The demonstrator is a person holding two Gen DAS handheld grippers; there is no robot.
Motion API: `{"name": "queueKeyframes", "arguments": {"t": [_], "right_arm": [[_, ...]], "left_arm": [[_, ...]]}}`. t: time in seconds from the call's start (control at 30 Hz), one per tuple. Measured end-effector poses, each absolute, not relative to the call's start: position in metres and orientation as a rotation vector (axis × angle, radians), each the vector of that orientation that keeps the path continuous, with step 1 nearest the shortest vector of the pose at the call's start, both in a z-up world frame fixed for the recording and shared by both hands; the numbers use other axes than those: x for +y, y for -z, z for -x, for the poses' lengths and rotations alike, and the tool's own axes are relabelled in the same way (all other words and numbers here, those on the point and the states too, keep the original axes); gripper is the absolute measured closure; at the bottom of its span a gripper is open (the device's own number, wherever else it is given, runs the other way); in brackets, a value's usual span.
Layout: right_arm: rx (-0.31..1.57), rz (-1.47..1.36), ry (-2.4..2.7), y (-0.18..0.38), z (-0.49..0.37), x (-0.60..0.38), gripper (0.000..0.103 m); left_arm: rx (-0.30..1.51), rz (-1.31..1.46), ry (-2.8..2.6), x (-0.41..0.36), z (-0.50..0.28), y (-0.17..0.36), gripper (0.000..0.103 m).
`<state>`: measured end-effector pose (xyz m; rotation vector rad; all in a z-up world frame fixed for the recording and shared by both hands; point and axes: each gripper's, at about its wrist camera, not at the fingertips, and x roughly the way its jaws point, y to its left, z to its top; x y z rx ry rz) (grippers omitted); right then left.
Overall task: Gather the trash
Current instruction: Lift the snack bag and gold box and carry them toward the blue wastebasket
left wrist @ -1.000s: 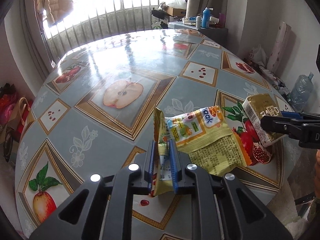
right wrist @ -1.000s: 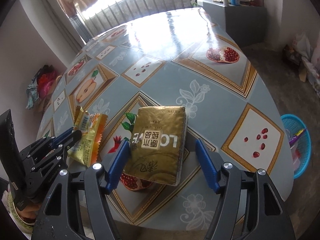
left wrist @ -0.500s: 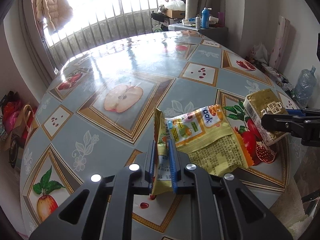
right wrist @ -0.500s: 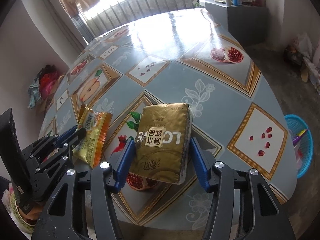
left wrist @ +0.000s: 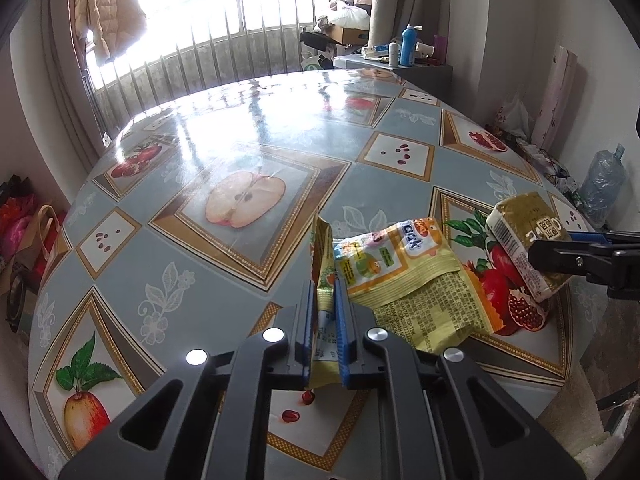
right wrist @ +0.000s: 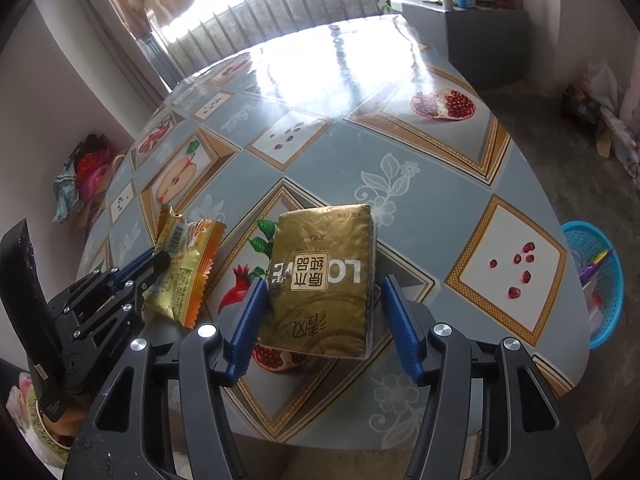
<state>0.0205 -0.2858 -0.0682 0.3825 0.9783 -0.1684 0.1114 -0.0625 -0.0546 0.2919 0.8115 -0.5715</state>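
A yellow and orange snack wrapper (left wrist: 400,276) lies on the fruit-patterned table (left wrist: 248,128), with one folded end standing up. My left gripper (left wrist: 324,292) is shut on that end; it shows at the left of the right wrist view (right wrist: 160,258), holding the wrapper (right wrist: 188,264). A gold tissue pack (right wrist: 320,280) sits tilted between the blue pads of my right gripper (right wrist: 323,284), whose jaws are opening. The left pad touches its side; the right pad stands slightly clear. From the left wrist view the pack (left wrist: 520,236) and right gripper (left wrist: 552,245) are at the right.
A blue plastic basket (right wrist: 596,280) with scraps stands on the floor beyond the table's right edge. A grey cabinet (right wrist: 480,32) with bottles is at the back. Bags (left wrist: 24,232) sit on the floor at left, and a large water bottle (left wrist: 600,188) at right.
The right gripper's jaws narrowed around the gold pack, then widened a little. The left gripper stays clamped on the wrapper's end. Neither hand shifted.
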Motion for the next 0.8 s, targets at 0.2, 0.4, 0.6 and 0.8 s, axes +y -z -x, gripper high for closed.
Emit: {"name": "queueKeyframes", "arguments": {"t": [0.2,0.4,0.6,0.8], "right_arm": [[0.939,-0.417,0.171,0.070,-0.011,-0.286,0.053],[0.916,-0.476,0.165,0.069,-0.004,-0.295,0.056],[0.887,-0.510,0.179,0.063,0.006,-0.303,0.057],[0.843,-0.516,0.181,0.052,0.015,-0.306,0.057]], "left_arm": [[0.803,-0.305,0.572,-0.064,-0.112,0.055,0.093],[0.803,-0.303,0.573,-0.068,-0.111,0.048,0.095],[0.783,-0.278,0.560,-0.067,-0.106,0.032,0.096],[0.740,-0.268,0.565,-0.069,-0.099,0.013,0.096]]}}
